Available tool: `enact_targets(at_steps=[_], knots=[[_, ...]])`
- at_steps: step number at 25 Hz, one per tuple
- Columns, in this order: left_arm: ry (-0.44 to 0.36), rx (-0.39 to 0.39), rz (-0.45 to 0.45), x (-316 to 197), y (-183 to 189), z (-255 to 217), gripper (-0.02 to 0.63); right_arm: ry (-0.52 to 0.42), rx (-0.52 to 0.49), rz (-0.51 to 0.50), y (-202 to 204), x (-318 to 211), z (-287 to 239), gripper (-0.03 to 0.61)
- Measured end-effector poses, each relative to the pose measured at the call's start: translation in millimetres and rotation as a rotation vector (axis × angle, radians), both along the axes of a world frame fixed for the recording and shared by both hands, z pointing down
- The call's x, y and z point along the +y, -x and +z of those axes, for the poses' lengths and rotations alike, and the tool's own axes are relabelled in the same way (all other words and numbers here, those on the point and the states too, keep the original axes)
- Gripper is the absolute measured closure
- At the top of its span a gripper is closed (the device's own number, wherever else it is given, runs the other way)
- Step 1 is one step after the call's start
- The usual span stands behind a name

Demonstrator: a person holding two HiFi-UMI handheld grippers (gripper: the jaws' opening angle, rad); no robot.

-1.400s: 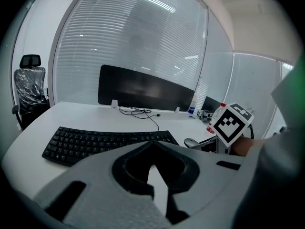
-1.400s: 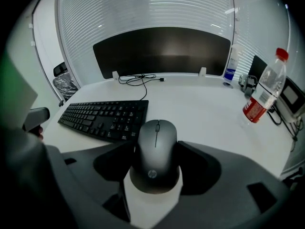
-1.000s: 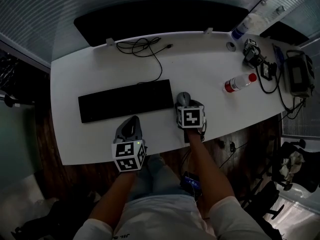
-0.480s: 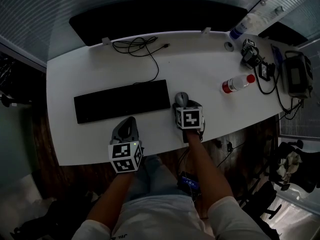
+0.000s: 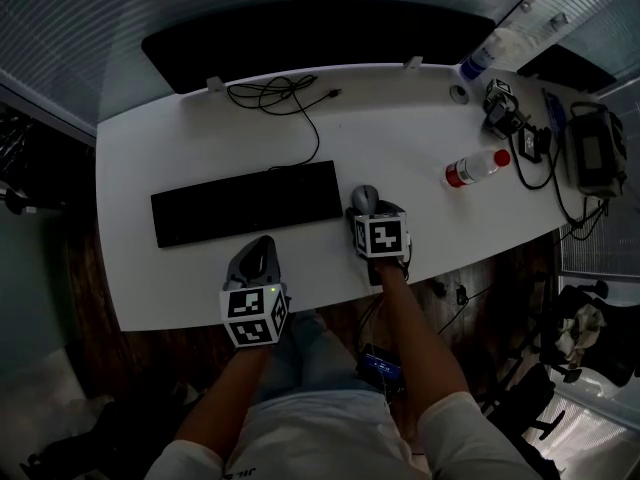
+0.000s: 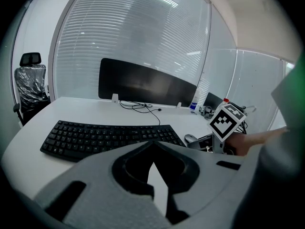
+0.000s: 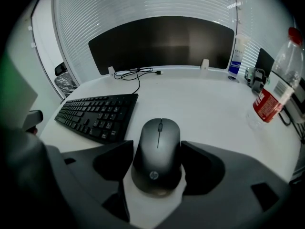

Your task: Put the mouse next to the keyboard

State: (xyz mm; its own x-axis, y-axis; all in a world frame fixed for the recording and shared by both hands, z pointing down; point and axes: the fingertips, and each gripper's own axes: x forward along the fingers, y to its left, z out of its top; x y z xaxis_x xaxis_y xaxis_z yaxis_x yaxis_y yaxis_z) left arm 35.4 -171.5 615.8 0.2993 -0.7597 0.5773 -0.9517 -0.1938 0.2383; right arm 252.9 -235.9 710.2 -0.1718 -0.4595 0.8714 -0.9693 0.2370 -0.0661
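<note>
right gripper (image 7: 157, 148) is clamped on the mouse (image 7: 157, 163), which rests near the desk's (image 7: 209, 109) front edge, just right of the keyboard (image 7: 97, 114), long axis along the jaws; left gripper (image 6: 152, 146) closed, empty, farther off.

we see a white table (image 5: 400, 118). a clear bottle (image 5: 478, 166) with a red cap stands on it at the right. a black cord (image 5: 275, 93) curls near the back, by a long dark board (image 5: 320, 38)

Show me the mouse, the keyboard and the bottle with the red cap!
mouse (image 7: 157, 149), right gripper view, middle of its back.
keyboard (image 5: 248, 203), head view, middle of its keys.
bottle (image 5: 480, 165), head view, its clear body.
</note>
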Motion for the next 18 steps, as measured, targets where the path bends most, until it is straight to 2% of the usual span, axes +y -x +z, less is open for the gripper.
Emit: enact_targets(at_steps=[9, 16, 17, 18], knots=[[-0.022, 0.003, -0.015, 0.4, 5.2, -11.9, 0.612, -0.055, 0.023, -0.009, 1.0, -2.8, -22.2, 0.287], [-0.052, -0.012, -0.012, 8.7, 16.9, -40.1, 0.612, -0.097, 0.0, -0.027, 24.8, 29.0, -65.6, 0.29], [-0.056, -0.012, -0.011, 12.3, 19.6, -44.8, 0.612, -0.104, 0.001, -0.035, 29.1, 34.7, -71.6, 0.308], [-0.059, -0.011, -0.01, 16.3, 23.0, -49.6, 0.612, -0.115, 0.008, -0.042, 33.0, 39.9, -77.9, 0.353]])
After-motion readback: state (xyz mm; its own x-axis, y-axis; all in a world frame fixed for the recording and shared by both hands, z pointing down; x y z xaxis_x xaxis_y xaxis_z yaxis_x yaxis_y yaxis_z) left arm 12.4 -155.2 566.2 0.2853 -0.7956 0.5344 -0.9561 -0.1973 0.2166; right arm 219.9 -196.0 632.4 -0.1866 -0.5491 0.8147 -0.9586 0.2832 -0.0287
